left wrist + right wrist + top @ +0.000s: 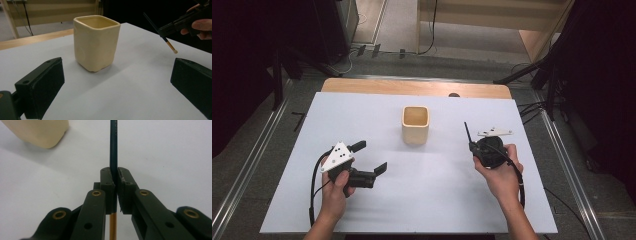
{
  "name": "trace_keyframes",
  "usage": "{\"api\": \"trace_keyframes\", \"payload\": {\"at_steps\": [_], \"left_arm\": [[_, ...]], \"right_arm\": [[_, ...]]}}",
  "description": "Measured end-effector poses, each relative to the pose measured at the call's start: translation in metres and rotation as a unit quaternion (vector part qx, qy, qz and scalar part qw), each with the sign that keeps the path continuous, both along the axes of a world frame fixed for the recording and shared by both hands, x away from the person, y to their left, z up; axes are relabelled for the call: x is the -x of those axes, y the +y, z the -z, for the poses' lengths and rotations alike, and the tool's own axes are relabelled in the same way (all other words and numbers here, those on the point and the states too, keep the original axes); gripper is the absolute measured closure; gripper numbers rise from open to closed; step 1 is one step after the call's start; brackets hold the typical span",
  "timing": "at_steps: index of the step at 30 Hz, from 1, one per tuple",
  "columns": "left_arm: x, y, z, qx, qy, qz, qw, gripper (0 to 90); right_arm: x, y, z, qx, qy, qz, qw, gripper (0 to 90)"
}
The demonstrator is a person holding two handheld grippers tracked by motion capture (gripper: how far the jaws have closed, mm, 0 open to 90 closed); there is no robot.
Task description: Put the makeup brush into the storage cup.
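1. High view sits above the person's side, looking forward and down: the whole white table (422, 200) is in frame, floor and a wooden frame beyond its far edge.
2. Left gripper view rides low, close to the tabletop, looking out between its own wide-set jaws at the cream cup (96, 42), which is near; the right gripper (175, 25) shows at upper right, so this camera faces across the table.
3. Right gripper view looks steeply down at the surface, very close, along a dark pencil (113, 147); the cup's corner clips its upper left.
4. All three views share the cup.
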State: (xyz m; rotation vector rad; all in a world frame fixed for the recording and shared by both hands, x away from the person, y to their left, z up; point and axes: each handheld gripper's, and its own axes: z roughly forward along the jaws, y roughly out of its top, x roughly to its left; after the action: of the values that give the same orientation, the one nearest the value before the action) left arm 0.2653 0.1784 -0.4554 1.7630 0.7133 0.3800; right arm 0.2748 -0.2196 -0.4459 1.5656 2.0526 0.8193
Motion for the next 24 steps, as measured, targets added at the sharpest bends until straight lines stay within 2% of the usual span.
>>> {"api": "trace_keyframes", "payload": {"at_steps": [2, 7, 12, 17, 19, 23, 24], "left_arm": [[-0.002, -0.003, -0.001, 0.003, 0.003, 0.005, 1.0, 0.0], [-0.008, -0.009, -0.006, 0.024, 0.007, 0.008, 0.9997, 0.0], [-0.015, -0.015, -0.011, 0.021, 0.002, 0.007, 0.9997, 0.0], [-0.018, -0.021, -0.013, 0.02, 0.002, 0.031, 0.9993, 0.0], [-0.019, -0.023, -0.015, 0.013, 0.002, 0.04, 0.9991, 0.0], [-0.016, -0.026, -0.018, 0.018, 0.0, 0.056, 0.9982, 0.0], [-0.016, -0.027, -0.019, 0.012, 0.0, 0.059, 0.9982, 0.0]], "right_arm": [[0.004, -0.001, -0.001, -0.007, -0.011, -0.003, 0.9999, 85.0], [0.012, 0.002, 0.0, 0.01, -0.042, -0.021, 0.9988, 85.0], [0.018, 0.006, 0.001, 0.011, -0.07, -0.033, 0.997, 85.0], [0.021, 0.011, 0.003, 0.018, -0.092, -0.046, 0.9945, 85.0], [0.023, 0.012, 0.003, 0.02, -0.098, -0.051, 0.9937, 84.9], [0.029, 0.011, 0.003, 0.021, -0.111, -0.058, 0.9919, 85.0], [0.03, 0.012, 0.004, 0.022, -0.114, -0.062, 0.9912, 84.9]]}}
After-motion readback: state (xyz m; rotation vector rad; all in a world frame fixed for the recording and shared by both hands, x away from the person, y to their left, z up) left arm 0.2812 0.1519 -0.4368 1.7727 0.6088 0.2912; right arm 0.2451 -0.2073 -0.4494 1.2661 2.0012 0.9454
